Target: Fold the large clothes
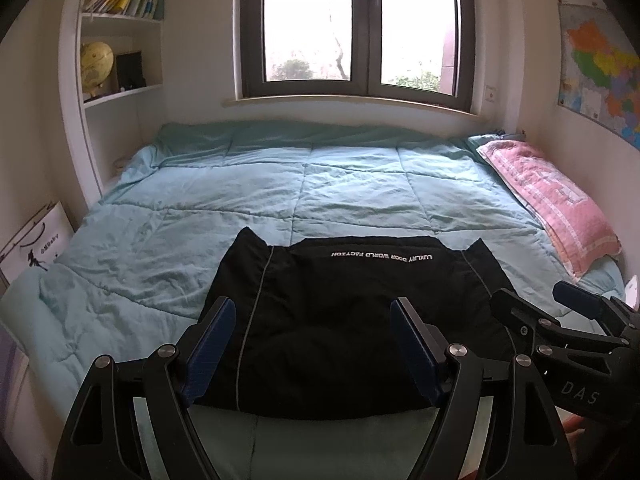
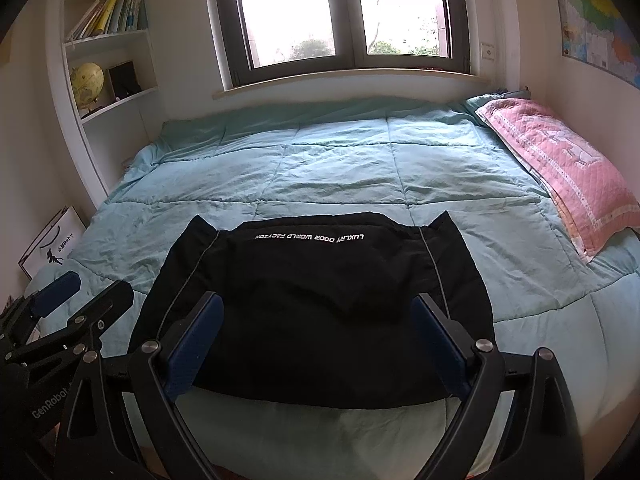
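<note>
Black garment [image 1: 344,320]: near hem hidden behind left tool [image 1: 312,344] fingers, and behind right tool [image 2: 316,340] in the right wrist view. Wall map [image 1: 600,76] right of the window cut by frame edge, print too small to read. Book spines [image 2: 108,12] on shelf illegible. Paper bag [image 2: 52,248] left of bed cut off low. Tool bases cropped at bottom.

Black garment [image 1: 340,320] [image 2: 320,300], folded into a compact rectangular bundle, lying flat near the front edge of the bed. Thin grey piping down both sides; white lettering along far edge, upside down.
</note>
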